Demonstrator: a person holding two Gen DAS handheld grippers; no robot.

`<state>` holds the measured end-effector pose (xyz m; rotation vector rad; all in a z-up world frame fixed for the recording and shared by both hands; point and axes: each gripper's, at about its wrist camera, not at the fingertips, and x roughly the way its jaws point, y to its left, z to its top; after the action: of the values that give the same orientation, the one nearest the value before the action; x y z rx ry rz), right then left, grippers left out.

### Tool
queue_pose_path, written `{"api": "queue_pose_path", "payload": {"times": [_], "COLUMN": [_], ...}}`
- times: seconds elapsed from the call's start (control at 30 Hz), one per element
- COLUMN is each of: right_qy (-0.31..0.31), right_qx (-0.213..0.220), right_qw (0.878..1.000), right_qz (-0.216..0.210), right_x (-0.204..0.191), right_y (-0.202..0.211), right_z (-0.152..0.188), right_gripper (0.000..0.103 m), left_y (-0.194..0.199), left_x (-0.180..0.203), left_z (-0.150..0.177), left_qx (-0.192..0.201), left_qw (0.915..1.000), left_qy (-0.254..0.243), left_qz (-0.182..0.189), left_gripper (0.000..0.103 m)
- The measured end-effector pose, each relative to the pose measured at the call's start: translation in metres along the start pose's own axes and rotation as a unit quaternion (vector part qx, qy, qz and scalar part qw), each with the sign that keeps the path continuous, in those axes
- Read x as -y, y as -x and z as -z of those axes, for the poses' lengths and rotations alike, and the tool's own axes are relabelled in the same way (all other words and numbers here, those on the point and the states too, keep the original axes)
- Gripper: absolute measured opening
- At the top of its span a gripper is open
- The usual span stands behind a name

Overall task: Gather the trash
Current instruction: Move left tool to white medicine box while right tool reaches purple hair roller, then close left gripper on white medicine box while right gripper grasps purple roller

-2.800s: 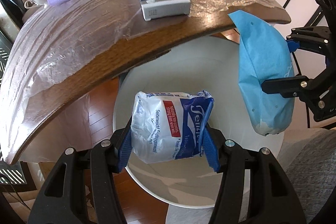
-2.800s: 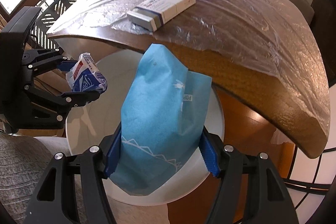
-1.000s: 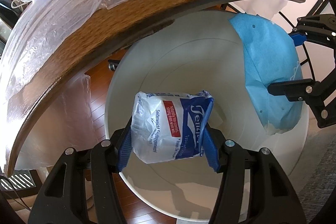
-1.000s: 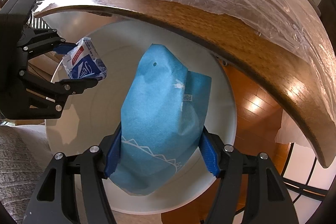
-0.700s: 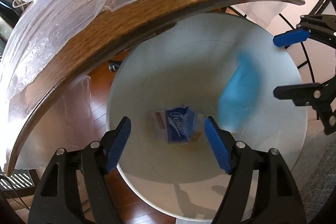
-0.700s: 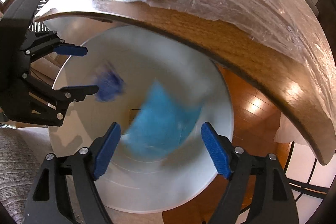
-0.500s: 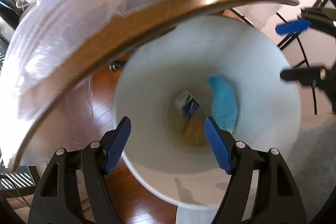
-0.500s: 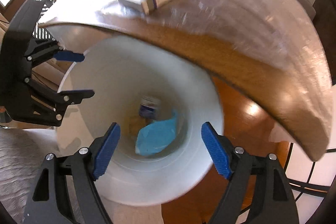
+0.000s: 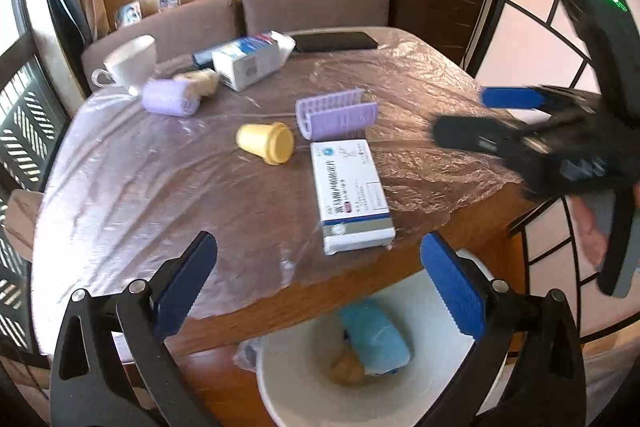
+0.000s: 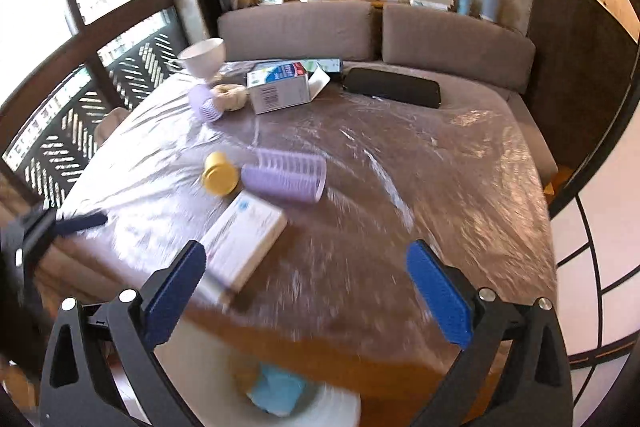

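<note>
While my left tool (image 9: pixel 318 283) hangs over the near edge of the bench (image 9: pixel 132 187), its jaws have just been opening and now stand wide with nothing between them. Below that edge the white bin (image 9: pixel 432 307) holds a blue pack (image 9: pixel 374 337), so that piece is already collected. Left on the bench are a white box (image 9: pixel 350 195), a yellow cup (image 9: pixel 266 143) lying on its side, a purple roller (image 9: pixel 336 113), a second roller (image 9: pixel 170 97) by a white mug (image 9: pixel 128 63), and a torn carton (image 9: pixel 246 61). My right tool (image 9: pixel 492 115) shows at the right, blurred.

From the right wrist, my right tool (image 10: pixel 306 279) has likewise just been opening and is empty, its jaws spread above the box (image 10: pixel 244 239). The picture is smeared, so I judge only that the box lies near the bench edge, just beside the cup (image 10: pixel 219 173) and roller (image 10: pixel 286 179). I expect the box to be light, stiff card, best pinched across its narrow width; the film on the bench may let it slide. The roller looks hollow and springy and the cup could roll away, so I would take each across its middle.
</note>
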<state>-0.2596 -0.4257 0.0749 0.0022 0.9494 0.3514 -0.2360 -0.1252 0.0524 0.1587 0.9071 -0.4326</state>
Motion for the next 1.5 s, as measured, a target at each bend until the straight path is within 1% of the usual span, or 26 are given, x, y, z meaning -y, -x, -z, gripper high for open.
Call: {"api": "queue_pose_path", "payload": {"times": [0.07,0.13,0.27,0.33,0.43,0.63,0.8,0.83,0.9,0.93,1.0,1.23,1.27,1.3,1.37,1.47,1.5], "right_qy": [-0.009,-0.013,-0.004,0.003,0.009,0.011,0.016,0.017,0.017,0.016,0.019,0.033,0.034,0.035,0.039,0.043,0.043], "right_qx": [-0.011,-0.023,-0.042,-0.047,-0.054,-0.066,-0.067,-0.068,-0.071,-0.072,-0.070,-0.063,-0.062,-0.061,-0.059,-0.053,-0.052], "right_qw": [1.000,1.000,0.999,0.999,0.998,0.998,0.998,0.997,0.997,0.997,0.997,0.997,0.997,0.997,0.997,0.998,0.998], "right_qz": [-0.007,-0.003,-0.001,0.001,0.007,0.004,0.007,0.007,0.004,0.003,0.004,0.004,0.003,0.003,0.003,0.005,0.005], "right_x": [-0.005,-0.010,-0.017,-0.019,-0.021,-0.021,-0.020,-0.020,-0.019,-0.018,-0.018,-0.020,-0.020,-0.021,-0.022,-0.023,-0.022], "right_y": [-0.019,-0.037,-0.073,-0.084,-0.097,-0.114,-0.120,-0.121,-0.123,-0.124,-0.125,-0.125,-0.125,-0.125,-0.125,-0.123,-0.122], "right_z": [-0.010,-0.019,-0.030,-0.035,-0.040,-0.048,-0.050,-0.050,-0.050,-0.051,-0.052,-0.053,-0.053,-0.053,-0.053,-0.052,-0.052], "right_gripper": [0.099,0.099,0.099,0.099,0.099,0.099,0.097,0.097,0.092,0.092,0.090,0.081,0.078,0.078,0.078,0.078,0.078], "left_y": [-0.010,-0.017,-0.033,-0.040,-0.044,-0.054,-0.056,-0.056,-0.057,-0.057,-0.061,-0.063,-0.063,-0.063,-0.063,-0.061,-0.061], "left_x": [0.001,0.007,0.011,0.012,0.013,0.014,0.012,0.013,0.012,0.012,0.009,0.009,0.009,0.010,0.012,0.013,0.013], "left_z": [-0.001,-0.003,-0.008,-0.009,-0.009,-0.013,-0.016,-0.016,-0.016,-0.017,-0.020,-0.024,-0.025,-0.025,-0.026,-0.027,-0.027], "left_qx": [-0.005,-0.012,-0.021,-0.026,-0.029,-0.034,-0.033,-0.033,-0.034,-0.034,-0.035,-0.038,-0.037,-0.035,-0.035,-0.033,-0.034], "left_qw": [1.0000,0.9997,0.9991,0.9989,0.9986,0.9983,0.9985,0.9986,0.9987,0.9988,0.9988,0.9987,0.9986,0.9987,0.9986,0.9987,0.9987], "left_qy": [-0.006,-0.015,-0.022,-0.023,-0.027,-0.028,-0.023,-0.021,-0.018,-0.018,-0.019,-0.025,-0.028,-0.030,-0.034,-0.035,-0.035], "left_qz": [-0.005,-0.016,-0.029,-0.031,-0.035,-0.038,-0.037,-0.036,-0.032,-0.031,-0.029,-0.024,-0.025,-0.023,-0.021,-0.015,-0.015], "left_gripper": [0.102,0.102,0.102,0.102,0.102,0.102,0.102,0.102,0.102,0.102,0.098,0.094,0.091,0.088,0.085,0.074,0.074]}}
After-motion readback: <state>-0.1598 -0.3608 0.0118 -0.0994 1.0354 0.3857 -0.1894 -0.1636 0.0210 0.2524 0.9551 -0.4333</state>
